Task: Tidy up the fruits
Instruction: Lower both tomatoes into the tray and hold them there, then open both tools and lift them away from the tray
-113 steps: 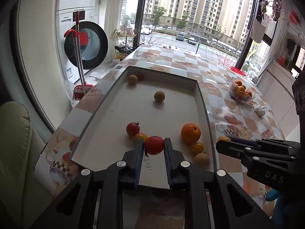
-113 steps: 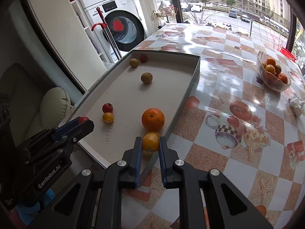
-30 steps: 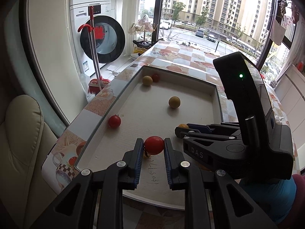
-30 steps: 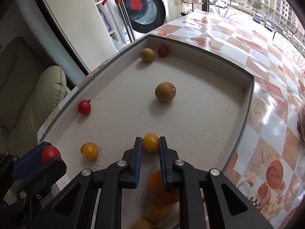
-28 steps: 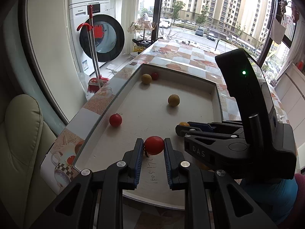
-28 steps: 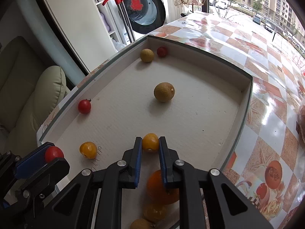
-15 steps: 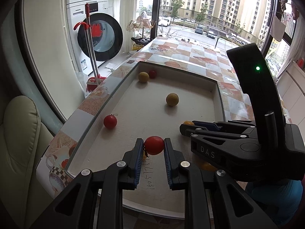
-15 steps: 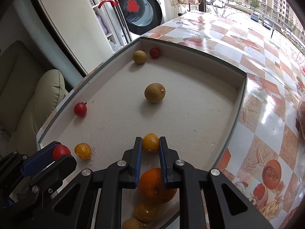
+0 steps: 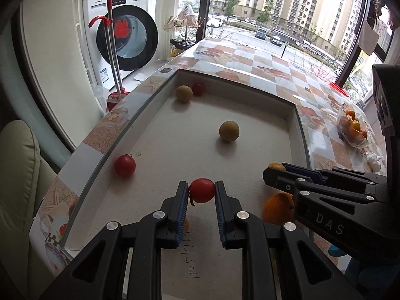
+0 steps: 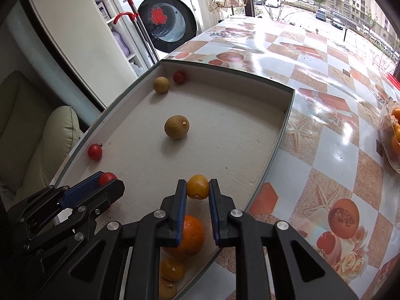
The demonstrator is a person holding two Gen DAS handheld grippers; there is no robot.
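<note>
Your left gripper (image 9: 201,193) is clamped on a red tomato (image 9: 201,190), right gripper (image 10: 197,191) on a yellow tomato (image 10: 197,186); both have moved deeper over the tray (image 9: 250,120) since pickup, placement pending

Fruits lie in the tray (image 10: 275,147) (bowl (image 9: 350,135) to its right).

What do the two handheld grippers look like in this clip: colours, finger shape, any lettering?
Both the left gripper and right gripper are matte black plastic linkages with silver rivets and two flat parallel fingers faced with ribbed blue pads. The right gripper's side carries pale "DAS" lettering. No cables or sleeves show.
</note>
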